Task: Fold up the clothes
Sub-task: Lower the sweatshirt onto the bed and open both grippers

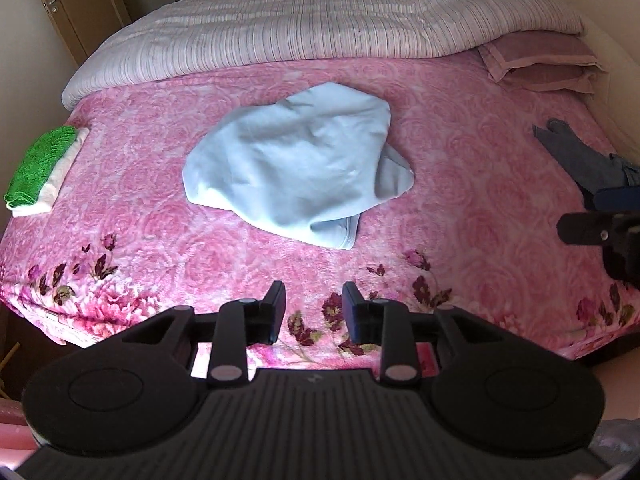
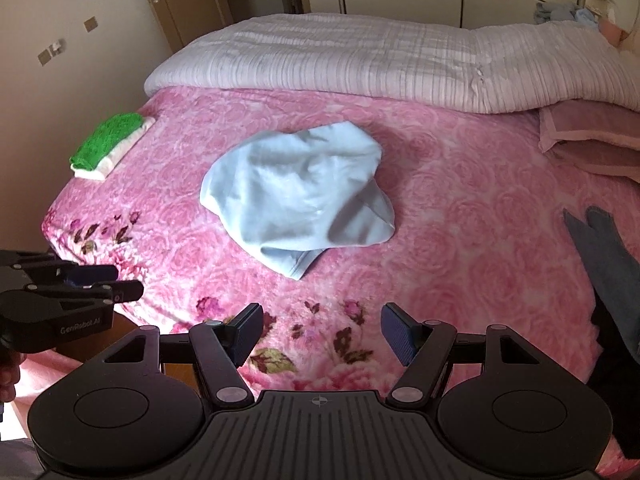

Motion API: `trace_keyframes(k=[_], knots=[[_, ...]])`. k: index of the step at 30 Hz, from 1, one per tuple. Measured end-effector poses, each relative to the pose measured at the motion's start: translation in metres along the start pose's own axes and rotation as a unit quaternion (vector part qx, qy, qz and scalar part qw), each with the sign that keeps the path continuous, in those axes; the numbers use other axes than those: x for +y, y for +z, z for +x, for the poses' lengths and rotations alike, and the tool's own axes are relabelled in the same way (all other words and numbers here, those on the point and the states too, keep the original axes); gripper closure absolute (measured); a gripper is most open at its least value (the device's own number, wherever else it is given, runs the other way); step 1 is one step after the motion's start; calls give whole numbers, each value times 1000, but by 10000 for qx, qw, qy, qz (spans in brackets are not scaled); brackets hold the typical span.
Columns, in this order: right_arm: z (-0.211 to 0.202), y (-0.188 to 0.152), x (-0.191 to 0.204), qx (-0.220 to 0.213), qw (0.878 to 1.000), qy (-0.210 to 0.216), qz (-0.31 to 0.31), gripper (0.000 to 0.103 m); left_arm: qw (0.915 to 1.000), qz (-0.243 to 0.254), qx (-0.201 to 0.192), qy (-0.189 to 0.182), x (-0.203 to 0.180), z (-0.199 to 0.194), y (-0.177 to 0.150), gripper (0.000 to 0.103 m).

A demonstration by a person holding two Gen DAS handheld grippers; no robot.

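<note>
A crumpled light blue garment [image 1: 294, 164] [image 2: 300, 192] lies in a heap in the middle of the pink floral bed cover [image 1: 160, 216] [image 2: 460, 208]. My left gripper [image 1: 314, 312] hovers over the bed's near edge, well short of the garment, open with nothing between its fingers. My right gripper [image 2: 322, 334] is also open and empty near the front edge. In the right wrist view the left gripper [image 2: 120, 282] shows from the side at the far left. A dark grey-blue garment [image 1: 580, 160] [image 2: 604, 264] lies at the right side of the bed.
A folded green cloth [image 1: 42, 162] [image 2: 106, 140] sits on a folded white one at the bed's left edge. A striped quilt [image 1: 320, 28] [image 2: 360, 64] is rolled across the far side, with pink pillows [image 1: 540, 64] [image 2: 592, 140] at the far right. A door [image 2: 172, 4] stands behind.
</note>
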State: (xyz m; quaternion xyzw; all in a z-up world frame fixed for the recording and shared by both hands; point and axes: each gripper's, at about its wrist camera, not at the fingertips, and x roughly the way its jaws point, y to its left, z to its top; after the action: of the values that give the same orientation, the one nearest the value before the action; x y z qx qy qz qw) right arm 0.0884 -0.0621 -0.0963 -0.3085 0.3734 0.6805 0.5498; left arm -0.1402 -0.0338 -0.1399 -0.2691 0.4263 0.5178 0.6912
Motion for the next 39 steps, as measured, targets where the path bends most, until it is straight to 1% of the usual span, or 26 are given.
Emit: trace_keyframes(k=[4,9,12,15,22,27,32,35,39], knots=[[5,5,-13,-97,9999,-51,112,34,10000,14,46,-22,3,8,1,76],[21,10,-28,-135,9996,-110,231,34,9998,8,164,-88,24,29,-4,76],[33,14,-34,-92,9994,-228,248,34,9997,94,208,-100,39,42,-5,76],[49,19,-35,-42,9988,-419,259,34,9995,165,246,-132,56,55,2,76],[92,36,-21,156,9969,-719,268,34,9973,673,167,-254,91,85,26,75],[122,45,-4,300,9951,-891,301,34,9927,1062,221,-518,111,118,34,73],[155,39,1,446,9931,-1059,234,34,9880,1339,391,-669,115,155,23,73],[172,35,-4,549,9908,-1236,83,34,9873,1291,470,-800,114,173,10,73],[196,31,-14,627,9888,-1324,-289,34,9878,1242,522,-783,104,194,-10,72]])
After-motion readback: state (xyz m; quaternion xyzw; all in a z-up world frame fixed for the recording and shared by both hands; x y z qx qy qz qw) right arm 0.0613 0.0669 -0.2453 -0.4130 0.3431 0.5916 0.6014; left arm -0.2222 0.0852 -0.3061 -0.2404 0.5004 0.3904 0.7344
